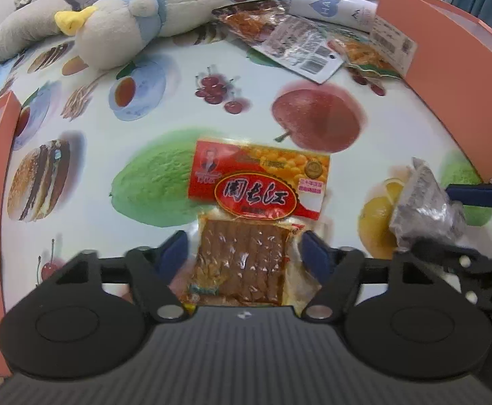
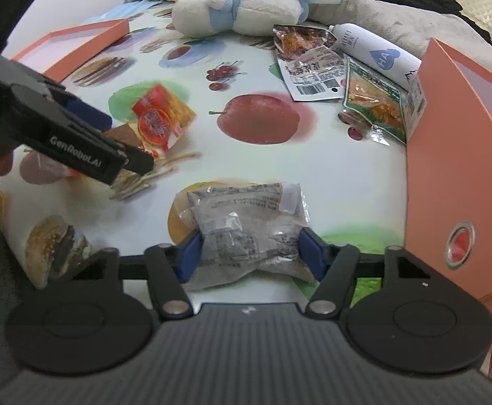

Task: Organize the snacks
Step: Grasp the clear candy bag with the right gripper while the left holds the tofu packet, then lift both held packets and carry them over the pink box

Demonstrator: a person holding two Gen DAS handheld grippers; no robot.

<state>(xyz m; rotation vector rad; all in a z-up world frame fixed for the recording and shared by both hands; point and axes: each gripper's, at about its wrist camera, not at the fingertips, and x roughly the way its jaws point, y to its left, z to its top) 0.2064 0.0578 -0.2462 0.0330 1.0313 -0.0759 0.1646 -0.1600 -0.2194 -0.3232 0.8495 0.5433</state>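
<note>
A red and yellow snack packet with brown dried tofu showing through its clear lower half lies lengthwise between the blue pads of my left gripper. The pads sit against its two sides, so the gripper is shut on it. A crumpled grey, see-through packet is squeezed between the pads of my right gripper, low over the fruit-print cloth. In the left wrist view the same grey packet shows at the right edge. Both packets' near ends are hidden behind the gripper bodies.
A tall orange box stands at the right, and a flat orange lid lies at the far left. Two more snack packets, a white bottle and a plush toy lie at the back.
</note>
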